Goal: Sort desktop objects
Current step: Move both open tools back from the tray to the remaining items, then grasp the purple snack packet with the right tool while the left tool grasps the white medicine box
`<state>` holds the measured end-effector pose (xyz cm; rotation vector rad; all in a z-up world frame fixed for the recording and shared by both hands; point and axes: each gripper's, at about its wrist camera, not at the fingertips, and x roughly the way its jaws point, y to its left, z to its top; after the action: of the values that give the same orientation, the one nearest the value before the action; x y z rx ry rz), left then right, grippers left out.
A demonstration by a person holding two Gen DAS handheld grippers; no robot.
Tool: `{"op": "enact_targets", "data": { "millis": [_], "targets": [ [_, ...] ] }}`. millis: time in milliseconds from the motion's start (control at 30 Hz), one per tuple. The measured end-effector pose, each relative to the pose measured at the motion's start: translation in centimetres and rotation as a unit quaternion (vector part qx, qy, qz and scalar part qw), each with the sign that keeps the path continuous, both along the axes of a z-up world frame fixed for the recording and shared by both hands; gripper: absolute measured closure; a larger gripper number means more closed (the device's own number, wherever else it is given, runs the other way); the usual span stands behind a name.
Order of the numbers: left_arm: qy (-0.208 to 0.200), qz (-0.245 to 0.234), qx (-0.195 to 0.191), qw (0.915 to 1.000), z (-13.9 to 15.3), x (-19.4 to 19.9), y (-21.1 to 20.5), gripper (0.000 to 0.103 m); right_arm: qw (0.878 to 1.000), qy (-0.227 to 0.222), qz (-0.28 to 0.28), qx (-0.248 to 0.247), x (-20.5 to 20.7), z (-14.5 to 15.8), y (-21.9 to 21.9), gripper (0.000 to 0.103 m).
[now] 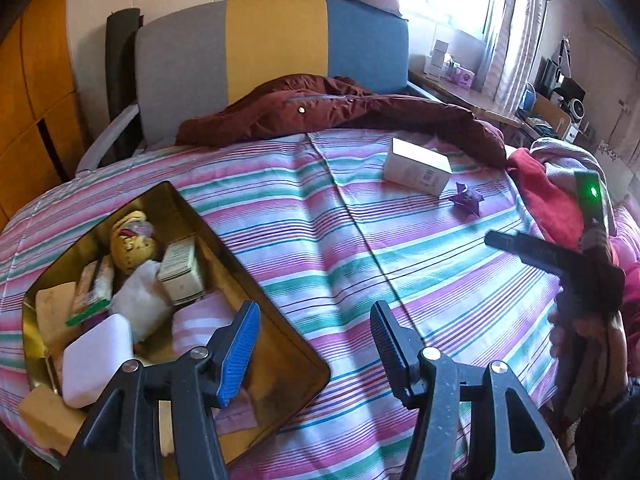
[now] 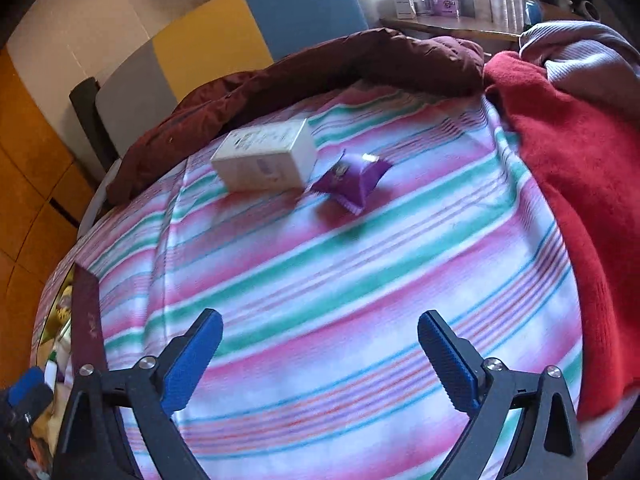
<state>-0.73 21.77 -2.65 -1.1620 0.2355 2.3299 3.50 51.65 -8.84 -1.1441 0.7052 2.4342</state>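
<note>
1. A tin tray (image 1: 188, 216) lies near left on the bed cover (image 1: 360, 248), with small boxes and packets in it.
2. A box (image 1: 416, 168) lies far right of the tray on the cover.
3. A small packet (image 1: 466, 198) lies just right of the box, slightly nearer.
4. A jacket (image 1: 340, 108) lies behind both.
5. Piled clothes (image 2: 568, 152) lie at the right.

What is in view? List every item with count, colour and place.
white box: 1, white, far part of the striped cover
purple sachet: 1, purple, just right of the white box
gold tin: 1, gold, left on the striped cover, holding small boxes and pads
striped cover: 1, pink, green and white
maroon jacket: 1, far edge
red cloth: 1, right side
chair: 1, grey, yellow, blue, behind
left gripper: open, empty
right gripper: open, empty
</note>
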Motion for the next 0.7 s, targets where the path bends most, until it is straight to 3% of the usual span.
{"op": "enact_targets", "data": {
  "millis": [200,633,700],
  "targets": [
    [-0.004,-0.012,0.000,0.9999,-0.1,-0.8,2.0,0.045,0.999,0.010,-0.047,-0.011,-3.0,-0.1,3.9,0.027],
    [-0.015,-0.026,0.003,0.9995,-0.9,-2.6,4.9,0.045,0.994,-0.003,-0.093,-0.050,-9.2,-2.6,8.4,0.029],
    [-0.015,-0.028,0.003,0.9995,-0.9,-2.9,5.4,0.045,0.996,-0.013,-0.088,-0.031,-10.0,-2.7,8.4,0.035]
  ]
}}
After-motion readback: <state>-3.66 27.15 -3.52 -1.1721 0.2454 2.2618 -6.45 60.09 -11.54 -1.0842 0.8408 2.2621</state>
